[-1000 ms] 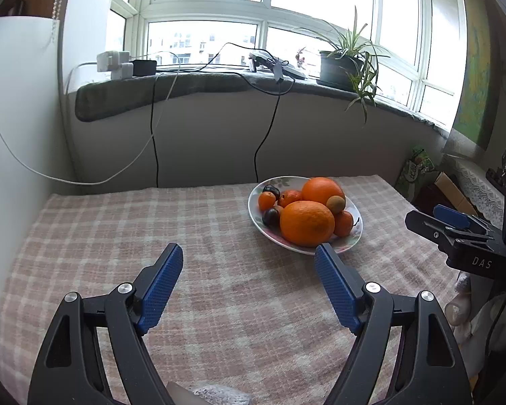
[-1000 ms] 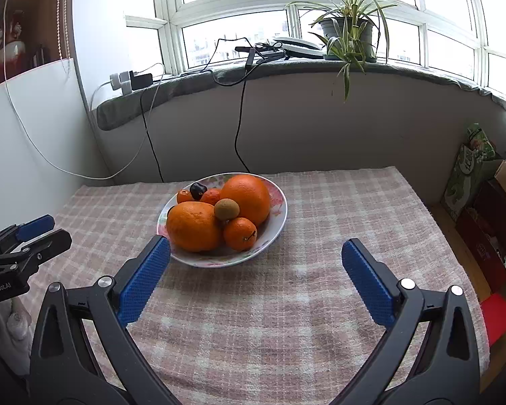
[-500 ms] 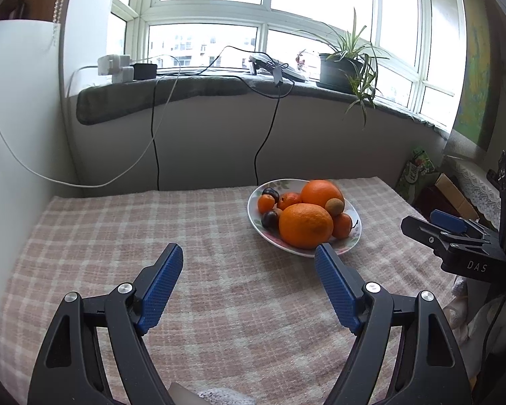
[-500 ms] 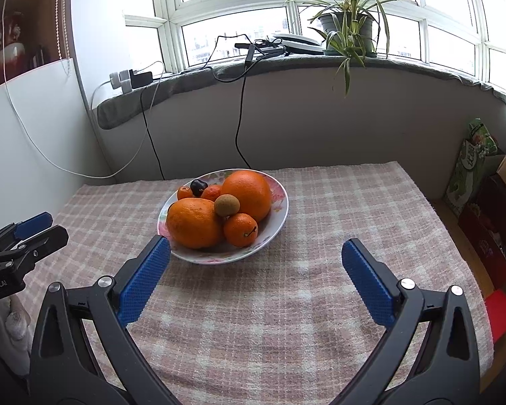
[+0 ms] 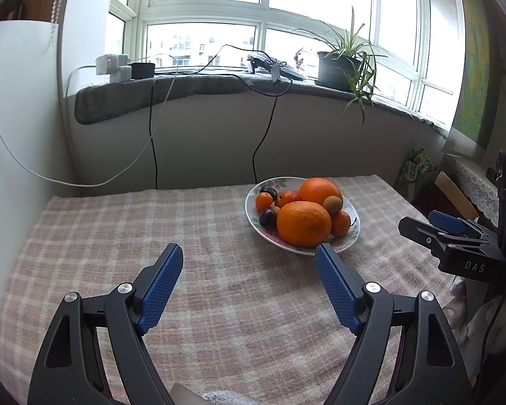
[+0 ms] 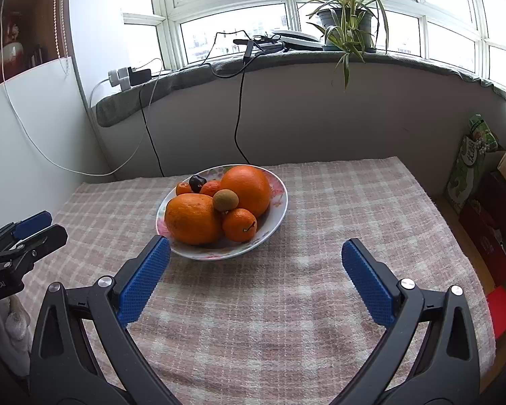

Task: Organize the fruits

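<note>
a shallow, glossy floral bowl (image 6: 280, 216) sits on the table's nubby pink checked cloth (image 6: 303, 303), heaped with two big dimpled oranges (image 6: 192, 217), small smooth tangerines (image 6: 239, 224), a fuzzy brown kiwi (image 6: 225, 199) and dark round plums (image 5: 267, 217). the left tool (image 5: 248, 256) and right tool (image 6: 253, 251) hover just in front of the bowl, ribbed blue pads spread wide, gripping nothing.

Coarse woven checked cloth (image 6: 286, 303) over the bench, glossy glazed bowl (image 6: 280, 216), matt dimpled orange (image 6: 192, 219), ribbed blue fingers (image 6: 145, 280).
</note>
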`<move>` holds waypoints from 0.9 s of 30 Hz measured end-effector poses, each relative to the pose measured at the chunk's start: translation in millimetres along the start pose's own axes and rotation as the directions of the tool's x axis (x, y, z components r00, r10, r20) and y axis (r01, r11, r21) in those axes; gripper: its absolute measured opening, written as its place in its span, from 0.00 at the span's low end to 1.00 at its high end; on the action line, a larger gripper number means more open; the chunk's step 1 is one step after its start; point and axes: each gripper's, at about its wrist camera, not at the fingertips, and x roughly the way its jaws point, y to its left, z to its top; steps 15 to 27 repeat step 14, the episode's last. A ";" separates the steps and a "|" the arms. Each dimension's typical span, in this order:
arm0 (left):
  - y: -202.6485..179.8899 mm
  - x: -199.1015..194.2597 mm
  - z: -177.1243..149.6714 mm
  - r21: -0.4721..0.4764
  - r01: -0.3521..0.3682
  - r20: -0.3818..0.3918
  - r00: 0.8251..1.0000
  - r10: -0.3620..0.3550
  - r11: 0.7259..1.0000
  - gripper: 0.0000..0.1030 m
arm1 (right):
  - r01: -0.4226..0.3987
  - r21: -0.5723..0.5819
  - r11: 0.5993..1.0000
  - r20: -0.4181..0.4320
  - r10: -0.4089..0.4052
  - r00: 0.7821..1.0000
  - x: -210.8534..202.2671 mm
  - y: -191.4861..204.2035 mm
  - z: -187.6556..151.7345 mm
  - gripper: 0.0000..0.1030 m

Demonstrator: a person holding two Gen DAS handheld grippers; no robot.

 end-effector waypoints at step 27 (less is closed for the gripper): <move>2.6 -0.4 -0.1 0.002 0.007 0.007 1.000 -0.007 1.000 0.78 | 0.000 0.015 1.000 -0.007 0.000 1.000 3.0 -4.6 -2.6 1.00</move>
